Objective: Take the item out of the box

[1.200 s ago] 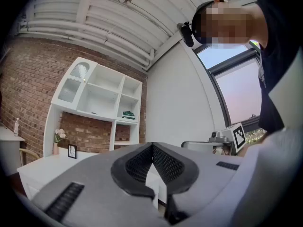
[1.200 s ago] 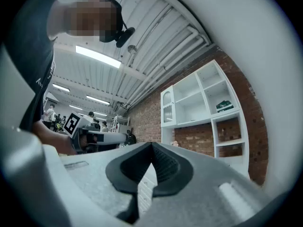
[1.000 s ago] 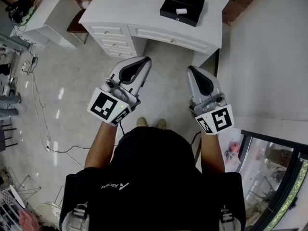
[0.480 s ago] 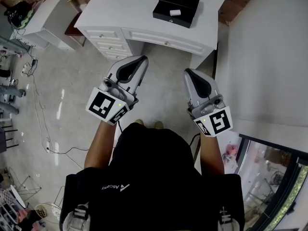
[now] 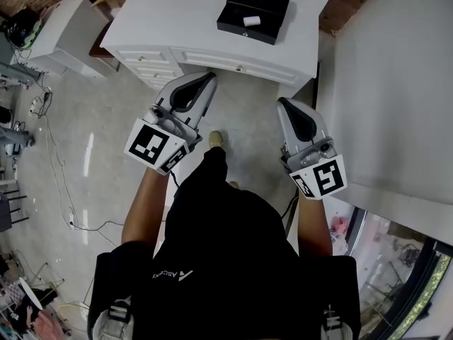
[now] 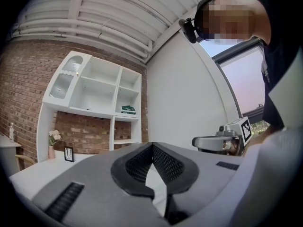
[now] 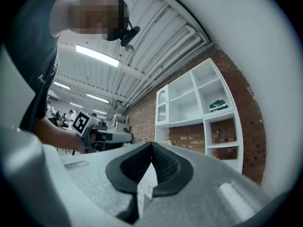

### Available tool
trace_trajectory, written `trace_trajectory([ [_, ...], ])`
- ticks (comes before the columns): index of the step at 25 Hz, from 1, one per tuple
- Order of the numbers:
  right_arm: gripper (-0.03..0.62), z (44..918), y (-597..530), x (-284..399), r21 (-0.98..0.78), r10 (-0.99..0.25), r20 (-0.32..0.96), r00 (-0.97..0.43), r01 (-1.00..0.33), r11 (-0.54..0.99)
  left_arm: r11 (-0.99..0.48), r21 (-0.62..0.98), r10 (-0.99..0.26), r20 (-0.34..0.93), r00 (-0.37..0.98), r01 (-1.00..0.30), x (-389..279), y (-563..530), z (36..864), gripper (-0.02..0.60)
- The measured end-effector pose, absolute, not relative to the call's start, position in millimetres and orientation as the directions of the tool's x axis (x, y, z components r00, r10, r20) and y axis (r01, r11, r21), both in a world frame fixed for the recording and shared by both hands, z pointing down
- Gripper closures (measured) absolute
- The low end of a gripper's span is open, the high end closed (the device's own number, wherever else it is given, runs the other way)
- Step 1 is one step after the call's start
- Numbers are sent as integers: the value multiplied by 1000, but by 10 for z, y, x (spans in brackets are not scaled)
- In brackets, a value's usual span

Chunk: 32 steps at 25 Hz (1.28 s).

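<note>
A black box [image 5: 253, 13] lies on the white desk [image 5: 184, 20] at the top of the head view, with a small white item [image 5: 250, 21] on it. My left gripper [image 5: 207, 81] is held in the air just short of the desk's front edge, its jaws shut and empty. My right gripper [image 5: 284, 105] is beside it, a little lower in the head view, jaws also shut and empty. Both point toward the desk. In the left gripper view the jaws [image 6: 152, 146] meet at their tips; the right gripper view shows the same [image 7: 152, 144].
The desk has drawers [image 5: 152, 64] along its front. A white wall [image 5: 396, 83] runs along the right. A smaller white table [image 5: 53, 30] stands at the left, with cables [image 5: 53, 140] on the tiled floor. White wall shelves [image 6: 97, 93] rise behind the desk.
The person has stepped toward the desk: box and desk have shifted left and nearer in the head view. Both grippers are closer to the desk's front edge, still shut.
</note>
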State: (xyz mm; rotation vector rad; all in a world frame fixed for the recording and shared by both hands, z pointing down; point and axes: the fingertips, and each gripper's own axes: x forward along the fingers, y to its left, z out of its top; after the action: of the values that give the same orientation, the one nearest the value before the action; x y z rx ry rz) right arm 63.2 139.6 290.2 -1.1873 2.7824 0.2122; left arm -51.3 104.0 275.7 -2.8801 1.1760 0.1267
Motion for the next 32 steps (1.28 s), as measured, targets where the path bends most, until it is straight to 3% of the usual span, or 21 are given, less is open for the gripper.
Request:
trace_trajectory([
  [9,594,2961,267,584,118,-756,-106,-646,-763,635,-766,-18,-642,-42,766,-643,-470,-297,3058,583],
  [22,594,3212,-1366,475,80,-835,-14,-550,-833,547,-864,-70,-501,222,837,-499,-157,-2244,3755,576],
  [27,594,3335,-1624,612,63,-846,6,-534,-844,533,-890,-98,-447,382,809,-446,61,-2630,4182,459],
  [32,594,3438,-1768,756,64,-834,17,-551,-832,551,-919,-117,-372,581,724,-378,277,-2838,4743,408],
])
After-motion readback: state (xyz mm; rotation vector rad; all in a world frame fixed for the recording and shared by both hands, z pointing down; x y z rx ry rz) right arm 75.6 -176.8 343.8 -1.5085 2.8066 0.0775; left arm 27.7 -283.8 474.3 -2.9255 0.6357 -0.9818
